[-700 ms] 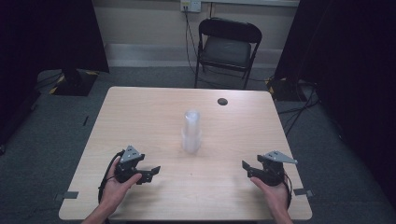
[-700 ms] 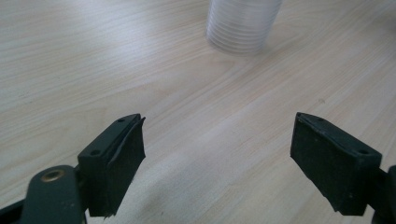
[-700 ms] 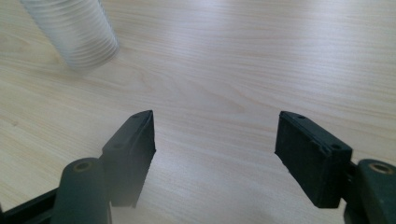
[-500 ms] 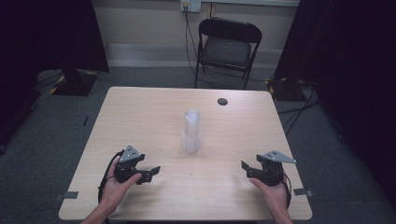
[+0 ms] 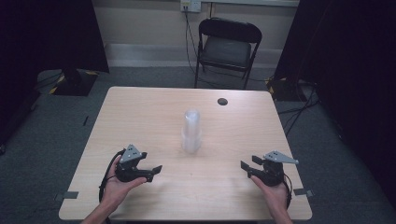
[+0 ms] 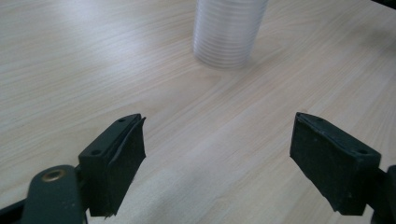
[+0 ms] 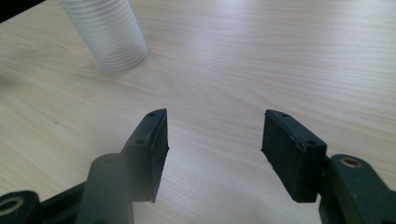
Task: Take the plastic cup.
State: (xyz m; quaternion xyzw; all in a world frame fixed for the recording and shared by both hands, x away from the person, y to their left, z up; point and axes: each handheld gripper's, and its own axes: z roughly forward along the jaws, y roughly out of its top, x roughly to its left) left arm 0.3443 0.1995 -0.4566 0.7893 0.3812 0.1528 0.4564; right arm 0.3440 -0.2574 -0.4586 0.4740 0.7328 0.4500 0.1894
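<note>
Jaws wide apart on both sides, nothing between the pads, only bare light-wood tabletop (image 5: 140,116) under them. Left gripper (image 5: 156,170) resting in its hand near the front edge, pointed inward and slightly forward; right gripper (image 5: 245,166) likewise low by the front right, aimed inward. Ahead of both, standing upright near the table's middle: a tall stack of clear ribbed plastic cups (image 5: 191,131), long axis vertical, rim-lines running level round it. Seen up and just right of centre along the left gripper's (image 6: 217,156) line as the same stack (image 6: 229,32); up and to the left along the right gripper's (image 7: 212,144) line (image 7: 107,35). Roughly midway between the two hands, the left perhaps a shade nearer, though hard to call. Probably best approached level from the side, jaws straddling the round wall. Plenty of open wood all about the stack; a small dark round disc (image 5: 222,101) lies well beyond it toward the far edge, out of the way; a black folding chair (image 5: 227,46) behind the table
</note>
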